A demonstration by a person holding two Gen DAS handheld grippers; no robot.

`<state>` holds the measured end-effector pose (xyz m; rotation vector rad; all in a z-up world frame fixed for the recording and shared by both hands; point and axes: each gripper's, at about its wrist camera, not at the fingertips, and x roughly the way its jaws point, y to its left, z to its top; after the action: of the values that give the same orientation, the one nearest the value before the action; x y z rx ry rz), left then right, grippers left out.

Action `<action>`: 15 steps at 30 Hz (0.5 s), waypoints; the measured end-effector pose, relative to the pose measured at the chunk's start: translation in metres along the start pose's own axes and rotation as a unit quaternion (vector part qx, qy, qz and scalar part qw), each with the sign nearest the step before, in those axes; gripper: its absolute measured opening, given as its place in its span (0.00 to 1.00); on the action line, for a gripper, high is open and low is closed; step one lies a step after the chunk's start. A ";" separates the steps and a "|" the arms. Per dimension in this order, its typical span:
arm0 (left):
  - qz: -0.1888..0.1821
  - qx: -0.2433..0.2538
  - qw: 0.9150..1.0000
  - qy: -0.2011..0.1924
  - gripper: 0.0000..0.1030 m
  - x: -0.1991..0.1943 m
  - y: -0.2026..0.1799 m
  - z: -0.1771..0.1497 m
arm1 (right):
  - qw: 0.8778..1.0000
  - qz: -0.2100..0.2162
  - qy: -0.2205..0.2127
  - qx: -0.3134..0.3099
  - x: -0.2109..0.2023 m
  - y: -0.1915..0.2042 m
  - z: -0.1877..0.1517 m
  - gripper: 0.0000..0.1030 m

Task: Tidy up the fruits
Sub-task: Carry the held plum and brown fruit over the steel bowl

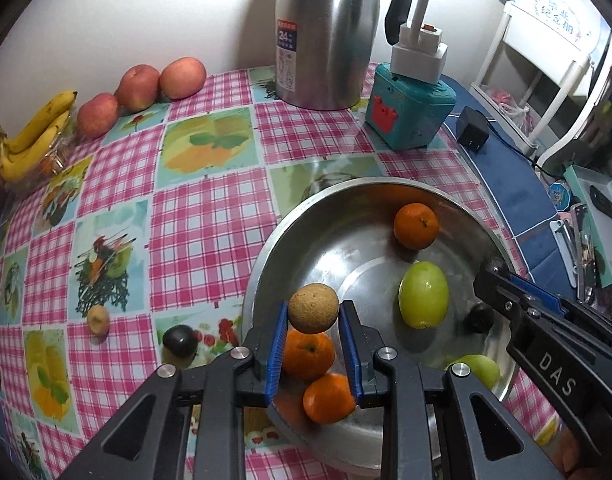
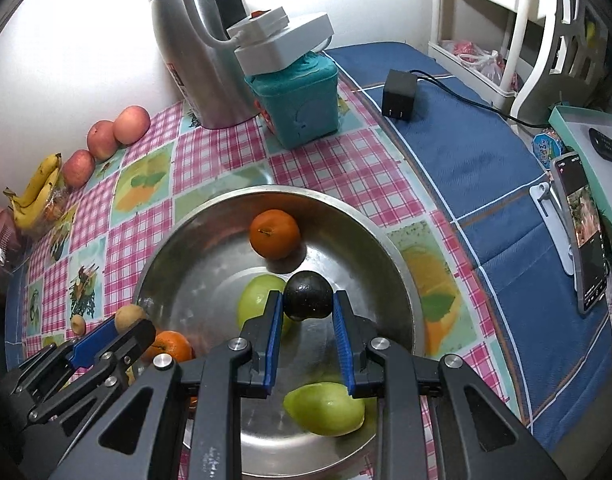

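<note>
A steel bowl [image 1: 266, 264] holds three oranges [image 1: 416, 225] and two green fruits [image 1: 423, 294]. Above the bowl's near-left side, my left gripper [image 1: 313, 316] is shut on a round tan fruit [image 1: 313, 308]. Over the middle of the bowl [image 2: 402, 276], my right gripper [image 2: 308, 300] is shut on a round dark fruit [image 2: 308, 295]. One green fruit [image 2: 325, 408] lies under its fingers. Left of the bowl, on the cloth, lie a small tan fruit [image 1: 98, 319] and a dark fruit [image 1: 179, 341].
Three apples [image 1: 138, 87] and a bunch of bananas [image 1: 34, 136] line the back-left wall. A steel flask [image 1: 326, 32] and a teal box [image 1: 410, 116] stand behind the bowl. A black charger [image 1: 472, 131] and a phone on a stand [image 2: 586, 232] are on the blue cloth at the right.
</note>
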<state>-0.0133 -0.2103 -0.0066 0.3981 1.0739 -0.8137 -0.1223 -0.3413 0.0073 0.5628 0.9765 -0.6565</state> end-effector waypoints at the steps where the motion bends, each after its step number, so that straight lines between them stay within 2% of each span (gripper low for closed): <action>1: 0.000 0.001 1.000 -0.001 0.27 0.001 0.000 0.000 | 1.000 0.000 0.000 -0.001 0.001 0.000 0.000 0.25; 15: 0.001 -0.001 1.000 -0.001 0.27 0.008 0.004 0.000 | 0.999 -0.006 0.031 -0.017 0.008 0.007 -0.004 0.25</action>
<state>-0.0085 -0.2112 -0.0139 0.3967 1.0712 -0.8111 -0.1164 -0.3360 -0.0002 0.5513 1.0471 -0.6349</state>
